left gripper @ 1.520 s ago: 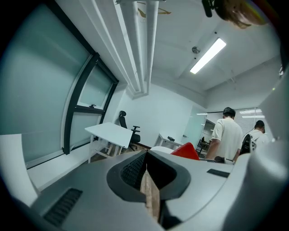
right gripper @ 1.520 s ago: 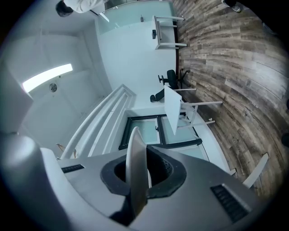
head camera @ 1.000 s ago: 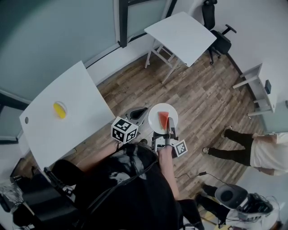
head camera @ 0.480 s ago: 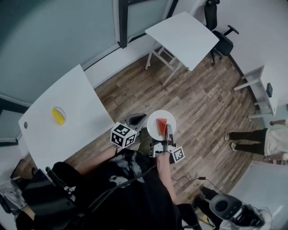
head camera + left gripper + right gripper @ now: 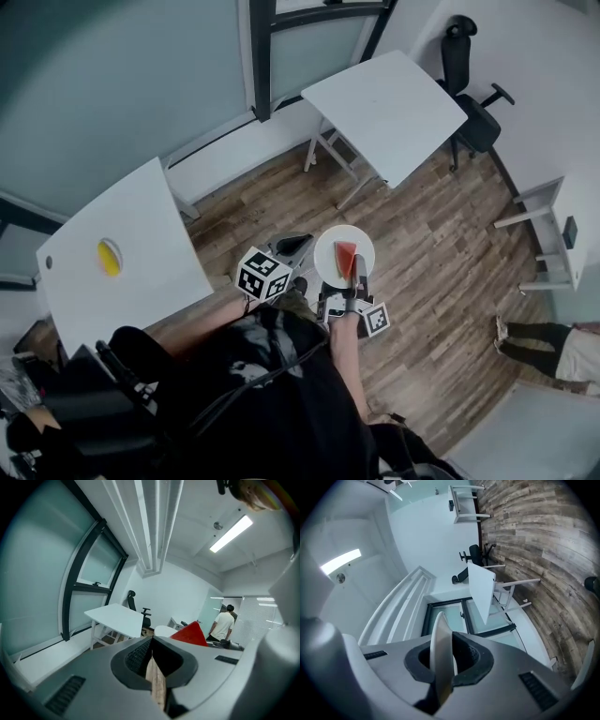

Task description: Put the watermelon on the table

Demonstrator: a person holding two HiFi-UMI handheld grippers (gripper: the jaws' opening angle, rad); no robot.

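Red watermelon wedge [image 5: 346, 253] sits mid-plate on round white plate [image 5: 328, 256], right gripper [image 5: 355, 270] clamping its near rim above wood floor [image 5: 422, 225], left gripper [image 5: 293, 245] closed, empty; one-edge hold could tilt plate, spilling wedge.

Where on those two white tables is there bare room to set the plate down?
The far table beside the office chair looks bare all over. The near table on the left holds a small yellow thing toward its left edge; its right half is free. Neither is crowded.
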